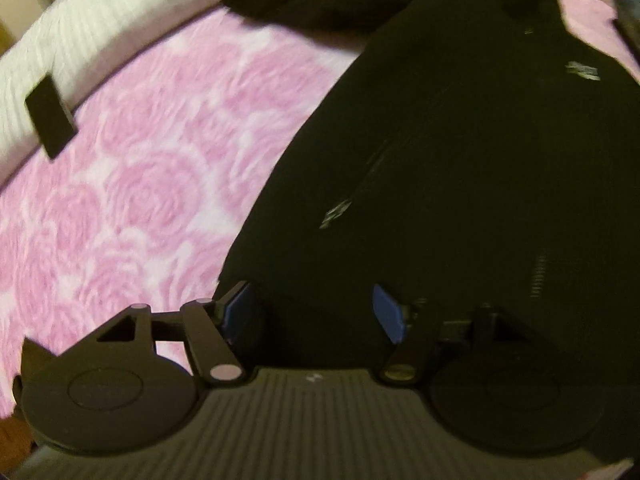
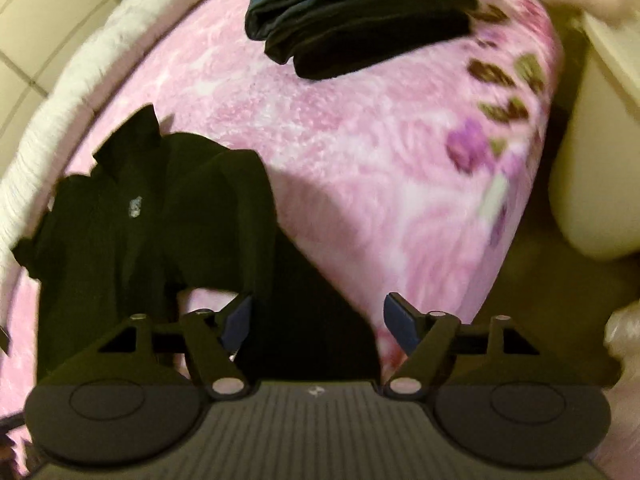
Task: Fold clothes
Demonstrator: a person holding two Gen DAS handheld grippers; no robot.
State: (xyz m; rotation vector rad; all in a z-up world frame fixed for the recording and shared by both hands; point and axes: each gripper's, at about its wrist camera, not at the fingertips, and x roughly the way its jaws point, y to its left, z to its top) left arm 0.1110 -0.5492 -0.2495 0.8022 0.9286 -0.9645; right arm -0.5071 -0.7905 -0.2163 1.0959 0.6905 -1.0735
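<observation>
**Two claws open over a black jacket on the bed**

Two views, left wrist first. I see my left claw (image 1: 314, 314) with its jaws standing wide and nothing between the blue pads (image 1: 386, 314); it hangs over the lower edge of the black jacket (image 1: 480, 160). The jacket lies spread flat on the pink blanket (image 1: 140, 180) of the bed, one sleeve (image 1: 288, 4) stretched out toward the white bed edge (image 1: 80, 32). A small dark card-like thing (image 1: 50, 116) lies at that edge; I cannot tell what it is.

From the right wrist, my right claw (image 2: 320, 320) is also wide and empty, hovering over dark cloth at the jacket's near side. The jacket (image 2: 140, 220) sits to the left of the view, and a folded pile of dark clothes (image 2: 360, 20) rests farther up the bed, well apart from it.

My worry: the picture is blurred and the cloth is black, so I may misjudge the hem and pinch blanket along with jacket, or catch one layer only, which would drag the fold crooked. Uneven lifts from the two claws would skew it too.
</observation>
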